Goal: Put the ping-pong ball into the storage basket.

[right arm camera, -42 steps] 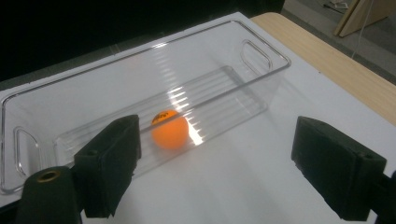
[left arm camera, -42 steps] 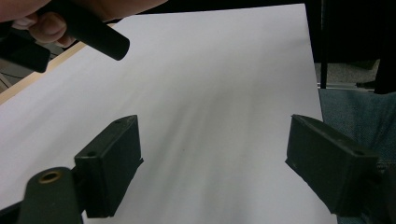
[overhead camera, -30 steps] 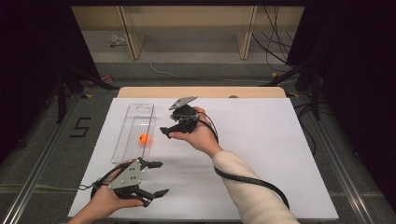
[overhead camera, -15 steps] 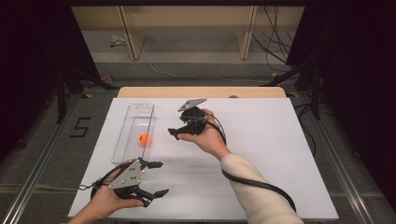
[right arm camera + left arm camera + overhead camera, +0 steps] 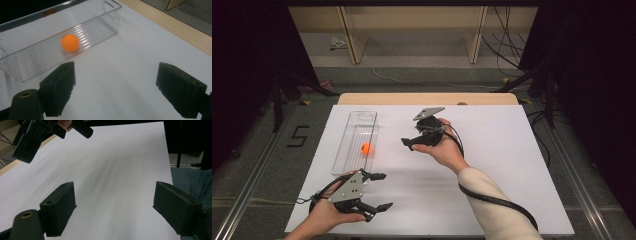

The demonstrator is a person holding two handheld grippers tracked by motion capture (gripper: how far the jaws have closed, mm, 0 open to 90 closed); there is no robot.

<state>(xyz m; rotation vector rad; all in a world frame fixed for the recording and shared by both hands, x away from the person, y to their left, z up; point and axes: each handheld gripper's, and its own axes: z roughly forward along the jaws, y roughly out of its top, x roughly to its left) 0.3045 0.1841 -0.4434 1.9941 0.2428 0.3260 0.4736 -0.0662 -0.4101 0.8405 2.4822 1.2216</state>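
Black jaws of the right gripper (image 5: 412, 143) are standing wide apart with nothing between them, hovering above the white table (image 5: 492, 150) just beside the clear plastic tray (image 5: 357, 131). Inside that tray, an orange ball (image 5: 70, 42) is resting on the ribbed floor. Nearer the person, the left gripper (image 5: 379, 191) is likewise gaping wide and holding nothing, pointing across bare tabletop.

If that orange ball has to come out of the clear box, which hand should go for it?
Probably the right gripper: it is open and faces the orange ball in the clear tray. The left gripper points away.
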